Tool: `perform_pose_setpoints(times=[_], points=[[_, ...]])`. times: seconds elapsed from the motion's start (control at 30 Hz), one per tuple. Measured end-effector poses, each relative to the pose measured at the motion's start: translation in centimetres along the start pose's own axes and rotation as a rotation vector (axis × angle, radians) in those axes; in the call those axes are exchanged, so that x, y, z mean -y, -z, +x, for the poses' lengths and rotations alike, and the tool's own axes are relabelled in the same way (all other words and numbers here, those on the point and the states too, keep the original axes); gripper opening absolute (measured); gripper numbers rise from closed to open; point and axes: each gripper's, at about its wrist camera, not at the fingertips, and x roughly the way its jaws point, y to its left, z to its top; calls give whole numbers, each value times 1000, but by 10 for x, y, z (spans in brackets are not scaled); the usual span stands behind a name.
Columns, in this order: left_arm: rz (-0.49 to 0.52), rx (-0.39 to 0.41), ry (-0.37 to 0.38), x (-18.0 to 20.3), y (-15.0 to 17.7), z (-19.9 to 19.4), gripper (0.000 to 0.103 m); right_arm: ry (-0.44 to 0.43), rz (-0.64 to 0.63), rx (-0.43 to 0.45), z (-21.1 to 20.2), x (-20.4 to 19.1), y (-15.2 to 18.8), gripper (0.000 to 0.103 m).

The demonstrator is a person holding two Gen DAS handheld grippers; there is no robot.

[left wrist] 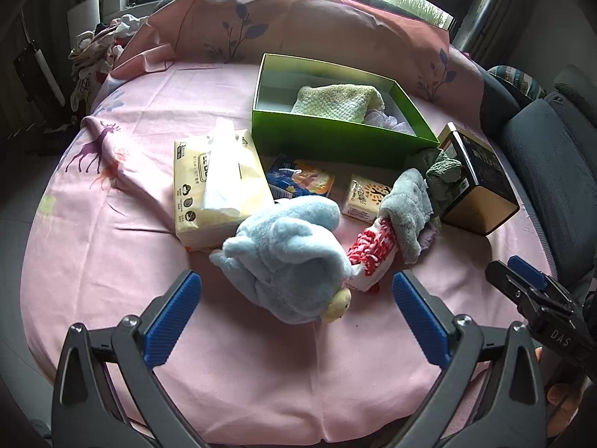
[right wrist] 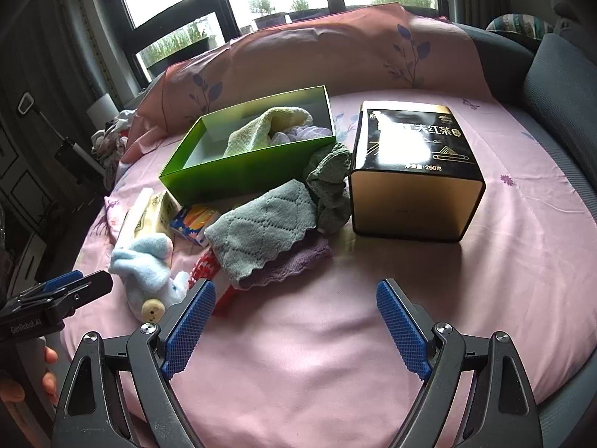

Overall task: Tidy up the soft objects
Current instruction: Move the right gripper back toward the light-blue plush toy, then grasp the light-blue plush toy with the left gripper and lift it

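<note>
A blue plush toy (left wrist: 291, 261) lies on the pink sheet (left wrist: 112, 242) near the front edge of the bed, a small yellow face at its near end. Just beside it, on its right in the left wrist view, a red-and-white knitted piece (left wrist: 373, 250) pokes out from under a grey quilted cloth (right wrist: 261, 224), which lies over a purple cloth (right wrist: 294, 261). A dark green knitted cloth (right wrist: 330, 194) sits bunched between the green box (right wrist: 238, 171) and the black-and-gold tin (right wrist: 414, 183), touching both. The box stands open toward the middle of the bed, with a pale yellow towel (left wrist: 335, 102) and a light lilac cloth (right wrist: 298, 135) inside. In front of the box lie a soft tissue pack (left wrist: 216, 186), a small blue-and-orange packet (left wrist: 302, 179) and a small yellow packet (left wrist: 363, 196).

The left tongs (left wrist: 294, 298) point steeply down at the plush toy, released, with the jaws spread wide on either side of the toy and not touching it. The right tongs (right wrist: 294, 310) also tilt downward over bare sheet in front of the cloth pile, jaws wide apart and holding nothing. In each view the other tool shows at the side edge, with fingers (right wrist: 50, 369) of a hand gripping its handle.

A pink pillow (left wrist: 298, 26) lies along the far edge of the bed under the windows.
</note>
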Motion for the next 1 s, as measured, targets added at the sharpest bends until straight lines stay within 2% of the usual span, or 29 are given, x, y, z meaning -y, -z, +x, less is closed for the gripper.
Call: perform_pose_setpoints(times=[0.13, 0.23, 0.33, 0.47, 0.6, 0.73, 0.83, 0.93, 0.97, 1.0], points=[[-44, -19, 29, -17, 8, 8, 102, -123, -79, -44, 13, -24, 18, 88], [-94, -28, 88, -32, 14, 14, 102, -211, -181, -76, 25, -52, 32, 88], [-118, -26, 116, -40, 17, 18, 102, -282, -248, -102, 38, -77, 41, 88], [-126, -16, 146, -43, 12, 24, 102, -312, -288, -116, 57, -98, 42, 88], [-138, -56, 171, -48, 5, 42, 102, -348, -321, -103, 68, -117, 38, 88], [-148, -98, 223, -52, 1, 61, 102, -359, -325, -103, 85, -126, 33, 88], [-179, -128, 290, -58, 0, 71, 102, -398, -328, -97, 95, -130, 28, 88], [-182, -130, 324, -60, -2, 73, 100, -386, -319, -95, 103, -132, 25, 88], [-183, -130, 335, -60, -2, 74, 96, -379, -312, -96, 106, -132, 24, 87], [-193, -131, 354, -60, -2, 74, 87, -364, -306, -101, 109, -131, 23, 79]])
